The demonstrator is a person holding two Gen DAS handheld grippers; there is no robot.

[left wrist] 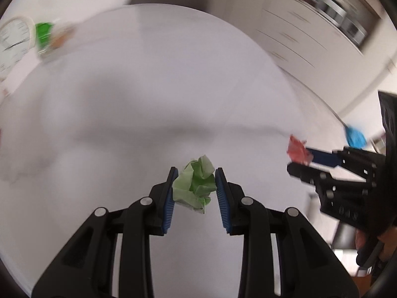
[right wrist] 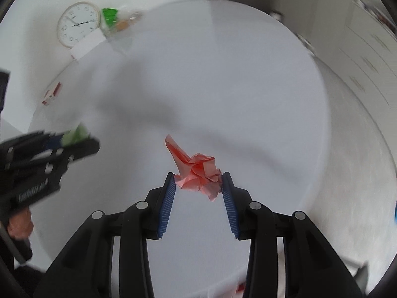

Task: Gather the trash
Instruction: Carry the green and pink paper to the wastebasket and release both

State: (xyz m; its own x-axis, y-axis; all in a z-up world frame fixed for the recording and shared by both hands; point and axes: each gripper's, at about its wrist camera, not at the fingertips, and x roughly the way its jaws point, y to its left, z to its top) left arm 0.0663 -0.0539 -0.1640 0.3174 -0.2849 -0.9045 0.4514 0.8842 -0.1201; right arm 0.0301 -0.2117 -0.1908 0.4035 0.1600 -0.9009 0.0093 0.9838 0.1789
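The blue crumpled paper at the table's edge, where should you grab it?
Pinch the blue crumpled paper across its bulky middle, coming from above. It looks like a loose wad with no handle, lying at the rim of the white table, so a push from the side might knock it off. It is blurred, so its exact folds cannot be told.

White round table (right wrist: 223, 79); green packet (right wrist: 110, 16), small white-red box (right wrist: 52, 94) at far-left edge.
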